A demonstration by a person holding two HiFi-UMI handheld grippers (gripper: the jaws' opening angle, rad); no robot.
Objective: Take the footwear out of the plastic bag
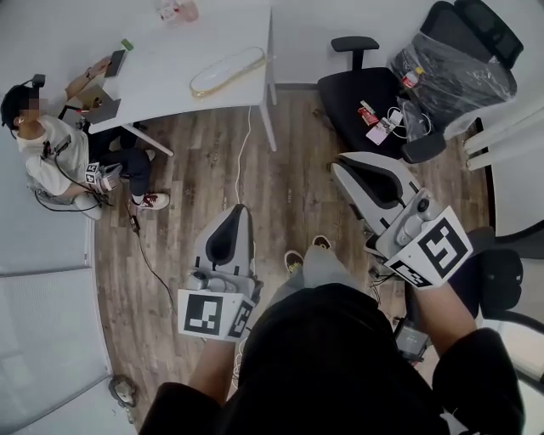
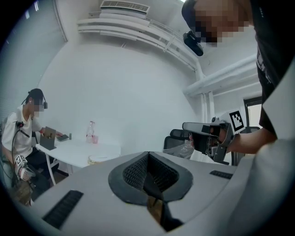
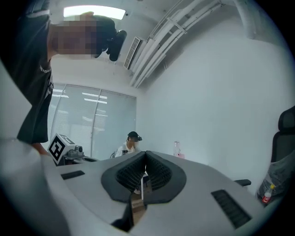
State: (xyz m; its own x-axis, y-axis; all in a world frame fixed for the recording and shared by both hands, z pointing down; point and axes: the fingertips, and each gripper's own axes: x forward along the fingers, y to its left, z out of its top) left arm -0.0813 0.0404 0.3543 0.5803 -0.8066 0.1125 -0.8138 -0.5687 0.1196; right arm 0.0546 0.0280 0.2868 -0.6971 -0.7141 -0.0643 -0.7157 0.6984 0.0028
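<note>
A clear plastic bag with something dark inside leans on the back of a black office chair at the upper right. Whether footwear is in it I cannot tell. The bag also shows past the jaws in the left gripper view, and the bag sits at the right edge of the right gripper view. My left gripper is held over the wooden floor, shut and empty. My right gripper is also shut and empty, a short way in front of the chair. Both point roughly level.
A white table at the upper left carries an oval tray and a pink bottle. A seated person is at its left end. A cable runs across the floor. Small packets lie on the chair seat.
</note>
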